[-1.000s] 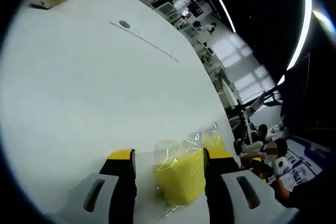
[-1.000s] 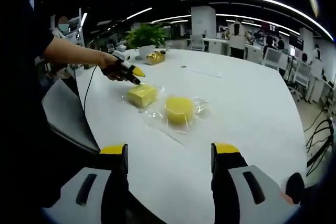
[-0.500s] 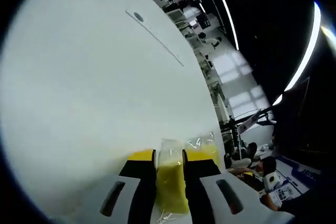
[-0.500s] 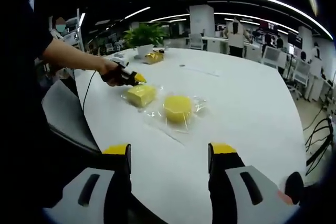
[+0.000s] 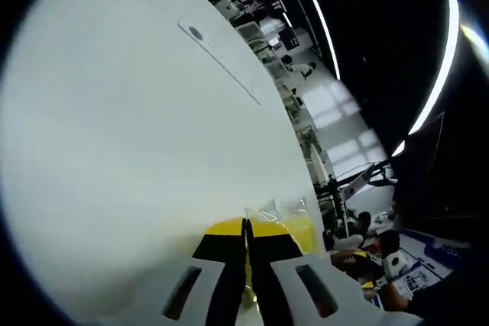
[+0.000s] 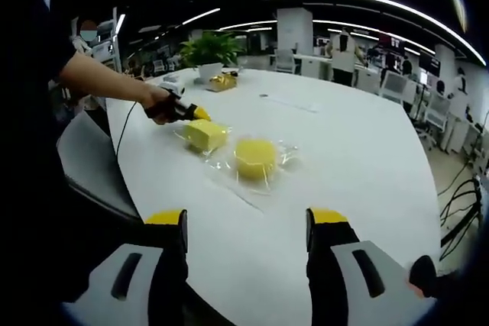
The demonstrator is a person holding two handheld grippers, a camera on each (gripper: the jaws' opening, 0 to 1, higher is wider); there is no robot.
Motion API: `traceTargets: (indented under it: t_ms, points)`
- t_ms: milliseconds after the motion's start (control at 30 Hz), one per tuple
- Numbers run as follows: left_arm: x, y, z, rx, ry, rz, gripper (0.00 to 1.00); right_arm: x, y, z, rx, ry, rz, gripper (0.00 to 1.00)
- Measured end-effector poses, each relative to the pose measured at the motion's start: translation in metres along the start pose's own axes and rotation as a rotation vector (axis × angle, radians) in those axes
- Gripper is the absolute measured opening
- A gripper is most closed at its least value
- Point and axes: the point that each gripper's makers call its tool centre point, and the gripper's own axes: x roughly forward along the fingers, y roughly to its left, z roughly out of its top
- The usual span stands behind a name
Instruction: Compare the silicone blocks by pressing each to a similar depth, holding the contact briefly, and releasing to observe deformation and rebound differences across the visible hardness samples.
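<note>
The left claw (image 5: 246, 236) is seen closed, its jaws pressed together at the yellow block (image 6: 205, 135) near the counter (image 6: 367, 158) edge. A round yellow block (image 6: 255, 158) in clear wrap is laid just beside it. The right claw (image 6: 246, 227) is held open above the counter edge

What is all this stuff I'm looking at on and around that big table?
Table: one, white, rounded, under everything.
Silicone blocks: two, yellow, in clear bags mid-table; squarish block at the left hand-held gripper, round block beside it.
Potted plant: one, green, table's far end.
Gold packet: one, by the plant.
Chair: one, grey, at the near edge.
Left hand-held gripper: one, yellow-tipped, jaws together at the squarish block's bag.
Right hand-held gripper: one, yellow-tipped, jaws apart, nothing between them.
</note>
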Motion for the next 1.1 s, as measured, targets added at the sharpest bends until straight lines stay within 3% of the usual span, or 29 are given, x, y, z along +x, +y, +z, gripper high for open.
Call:
traceTargets:
  t_ms: [300,400,533,567,733,833,1000,1100]
  points:
    - [-0.007,-0.012,0.002,0.117,-0.004,-0.019,0.0,0.001,0.002,-0.002,-0.002,0.008,0.001,0.56]
    - [-0.013,-0.026,0.001,0.22,0.006,-0.049,0.0,0.0,0.002,-0.002,-0.004,0.01,0.002,0.56]
    - [-0.022,-0.061,-0.003,0.345,-0.018,-0.136,0.0,0.0,0.0,-0.001,0.001,0.005,0.003,0.55]
    - [-0.027,-0.074,-0.007,0.407,-0.015,-0.17,0.0,0.001,0.0,0.0,0.001,0.005,0.002,0.55]
    - [-0.046,-0.111,-0.019,0.599,-0.001,-0.218,0.0,0.005,0.001,0.006,-0.013,-0.005,0.016,0.55]
    - [-0.058,-0.136,-0.026,0.659,-0.008,-0.29,0.0,0.01,0.002,0.011,-0.022,-0.009,0.028,0.55]
    - [-0.07,-0.147,-0.031,0.842,0.035,-0.246,0.0,0.015,0.006,0.021,-0.03,-0.026,0.055,0.55]
    - [-0.078,-0.162,-0.029,0.842,0.03,-0.28,0.0,0.017,0.008,0.025,-0.046,-0.029,0.068,0.55]
